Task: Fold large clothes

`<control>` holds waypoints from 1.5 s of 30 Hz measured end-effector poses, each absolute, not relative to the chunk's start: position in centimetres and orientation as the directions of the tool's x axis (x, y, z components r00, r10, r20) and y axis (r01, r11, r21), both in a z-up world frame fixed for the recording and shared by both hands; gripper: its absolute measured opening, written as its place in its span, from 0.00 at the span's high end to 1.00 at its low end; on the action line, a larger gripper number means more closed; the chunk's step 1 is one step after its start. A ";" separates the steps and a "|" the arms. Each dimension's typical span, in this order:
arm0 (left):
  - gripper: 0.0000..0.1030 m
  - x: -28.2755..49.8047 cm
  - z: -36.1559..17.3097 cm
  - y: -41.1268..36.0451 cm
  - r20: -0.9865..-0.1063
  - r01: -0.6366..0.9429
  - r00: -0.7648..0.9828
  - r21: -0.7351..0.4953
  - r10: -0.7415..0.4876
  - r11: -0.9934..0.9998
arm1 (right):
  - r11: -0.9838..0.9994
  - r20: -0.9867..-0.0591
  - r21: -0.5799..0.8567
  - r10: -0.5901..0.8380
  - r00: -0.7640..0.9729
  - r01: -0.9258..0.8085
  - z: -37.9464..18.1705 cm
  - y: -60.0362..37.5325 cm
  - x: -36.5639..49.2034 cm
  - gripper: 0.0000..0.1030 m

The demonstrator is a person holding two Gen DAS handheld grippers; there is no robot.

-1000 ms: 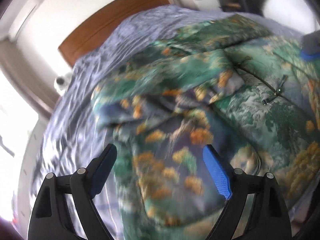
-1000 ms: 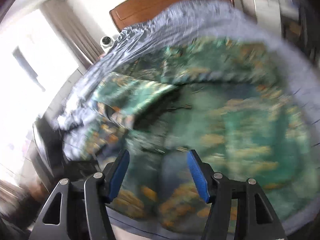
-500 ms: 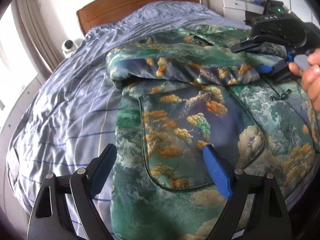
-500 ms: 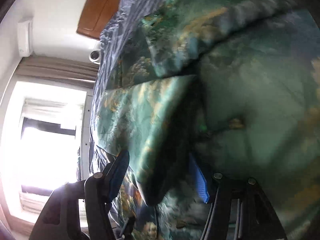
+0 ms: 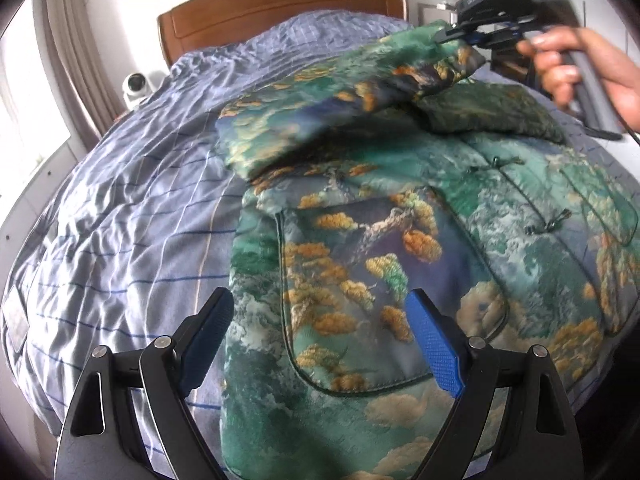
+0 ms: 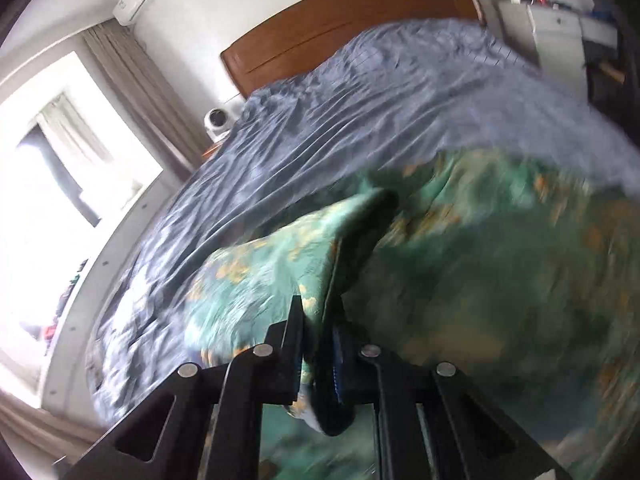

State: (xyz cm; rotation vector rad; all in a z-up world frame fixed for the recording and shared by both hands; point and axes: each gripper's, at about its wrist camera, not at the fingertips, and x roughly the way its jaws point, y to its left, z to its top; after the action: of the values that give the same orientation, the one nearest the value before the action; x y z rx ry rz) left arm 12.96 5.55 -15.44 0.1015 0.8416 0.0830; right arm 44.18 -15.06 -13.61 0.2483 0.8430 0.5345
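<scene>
A green padded jacket (image 5: 380,280) with orange tree and cloud patterns lies spread front-up on the bed. Its sleeve (image 5: 340,104) is raised at the cuff end and slants up to the right. My right gripper (image 5: 460,36), held by a hand (image 5: 580,64), pinches that cuff. In the right wrist view its jaws are closing, and the right gripper (image 6: 318,344) has the sleeve fabric (image 6: 280,272) pressed between the pads. My left gripper (image 5: 320,340) hovers wide open over the jacket's lower front by the pocket, with nothing between its fingers.
The jacket rests on a wrinkled blue striped sheet (image 5: 140,200) that covers the bed. A wooden headboard (image 5: 280,4) stands at the back, and a small white camera (image 5: 138,86) sits beside it. A bright window is on the left. A white cabinet (image 6: 556,28) stands at the back right.
My right gripper has shut on the sleeve cuff and lifted it off the jacket's chest, up and to the right. My left gripper stays open and has rolled a little.
</scene>
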 end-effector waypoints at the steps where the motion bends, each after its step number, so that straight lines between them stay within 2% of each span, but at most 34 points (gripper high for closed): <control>1: 0.14 13.1 -15.4 5.6 -0.741 -0.033 0.662 0.116 0.108 0.993 | 0.852 -0.648 0.400 0.524 0.552 -0.339 -13.8 -15.2 45.4 0.88; 7: 0.14 13.6 -15.5 6.2 -0.754 -0.043 0.649 0.098 0.102 0.994 | 0.887 -0.710 0.356 0.462 0.531 -0.295 -17.6 -15.4 50.1 0.88; 16: 0.14 14.2 -15.4 6.4 -0.773 -0.040 0.626 0.092 0.097 0.995 | 0.916 -0.767 0.261 0.388 0.510 -0.304 -22.0 -15.5 50.5 0.87; 18: 0.14 14.5 -15.4 6.3 -0.782 -0.032 0.617 0.086 0.087 0.996 | 0.919 -0.774 0.235 0.374 0.510 -0.317 -22.2 -15.5 49.9 0.79; 20: 0.14 14.9 -15.2 6.2 -0.787 -0.024 0.611 0.090 0.086 0.996 | 0.917 -0.774 0.223 0.372 0.512 -0.330 -22.2 -15.6 49.9 0.75; 22: 0.14 15.3 -14.6 6.3 -0.786 -0.014 0.613 0.089 0.079 0.996 | 0.916 -0.774 0.228 0.377 0.509 -0.332 -21.6 -16.1 49.7 0.63; 25: 0.13 16.8 -13.0 6.5 -0.777 0.012 0.628 0.063 0.042 0.998 | 0.928 -0.746 0.154 0.335 0.575 -0.340 -19.7 -16.9 48.4 0.61; 27: 0.12 18.7 -11.6 6.3 -0.765 0.037 0.644 0.046 0.012 0.998 | 0.926 -0.694 0.083 0.319 0.646 -0.369 -17.9 -17.0 46.9 0.61; 29: 0.08 22.2 -10.1 5.7 -0.760 0.077 0.650 0.020 -0.035 0.997 | 0.889 -0.654 0.103 0.398 0.644 -0.445 -16.8 -16.8 45.5 0.61; 30: 0.08 24.2 -9.8 5.4 -0.760 0.090 0.648 0.008 -0.053 0.996 | 0.865 -0.657 0.154 0.450 0.604 -0.478 -16.8 -16.7 45.5 0.63; 31: 0.08 25.9 -9.7 5.3 -0.763 0.090 0.643 0.003 -0.056 0.996 | 0.849 -0.670 0.188 0.478 0.567 -0.494 -17.2 -16.4 45.8 0.74; 33: 0.08 30.2 -10.3 5.1 -0.786 0.070 0.616 -0.015 -0.055 0.997 | 0.847 -0.716 0.195 0.468 0.518 -0.495 -18.8 -15.5 46.6 0.86; 36: 0.09 36.3 -13.0 6.0 -0.835 -0.024 0.549 -0.038 -0.018 0.999 | 0.869 -0.778 0.213 0.427 0.461 -0.446 -22.0 -15.4 48.2 0.94; 40: 0.08 40.4 -18.6 8.1 -0.896 -0.145 0.445 -0.083 -0.010 0.986 | 0.875 -0.782 0.262 0.440 0.442 -0.407 -23.5 -16.0 49.0 0.96; 43: 0.03 40.8 -18.6 7.9 -0.883 -0.125 0.469 -0.071 -0.004 0.990 | 0.871 -0.789 0.244 0.434 0.435 -0.426 -23.7 -15.8 49.1 0.96; 45: 0.03 42.0 -18.3 7.8 -0.882 -0.116 0.471 -0.040 0.019 0.992 | 0.868 -0.791 0.231 0.431 0.435 -0.440 -24.0 -15.6 49.1 0.96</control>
State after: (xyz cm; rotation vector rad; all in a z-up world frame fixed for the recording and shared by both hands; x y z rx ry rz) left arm 41.97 7.80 -18.32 -0.0994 1.0777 0.0831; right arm 49.12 -15.59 -23.99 -0.0101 0.9811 0.5416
